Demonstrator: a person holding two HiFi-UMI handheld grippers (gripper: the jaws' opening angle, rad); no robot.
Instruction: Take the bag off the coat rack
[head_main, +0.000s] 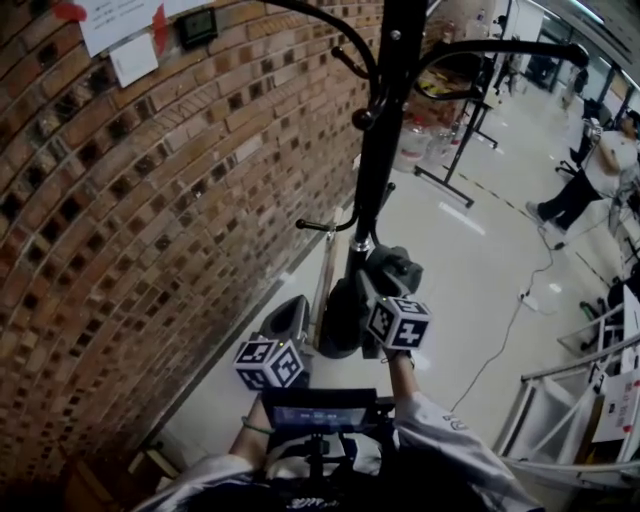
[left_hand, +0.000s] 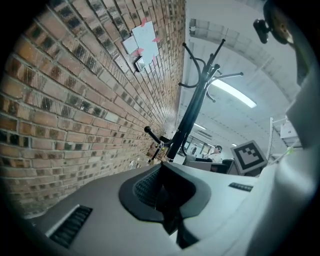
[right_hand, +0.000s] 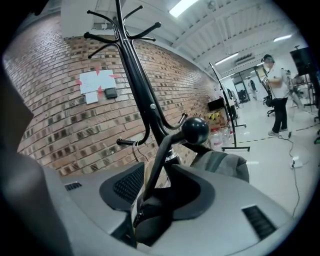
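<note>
Bag strap (right_hand: 154, 170) between right tongs (right_hand: 162, 197), unseen overhead

The brick wall (head_main: 120, 220) closes the left side, near the coat rack pole (head_main: 385, 150). Only a narrow gap lies between them, and a lower hook (head_main: 330, 228) juts into it. A ball-tipped hook (right_hand: 194, 130) stands directly ahead of the right gripper (right_hand: 152, 200), with a strap (right_hand: 159, 160) running between its parted jaws. Open floor (head_main: 470, 270) lies to the right, crossed by a cable (head_main: 508, 335).

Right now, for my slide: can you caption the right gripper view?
Open right gripper straddling the bag strap, which hangs from a ball-tipped hook of the coat rack.
</note>
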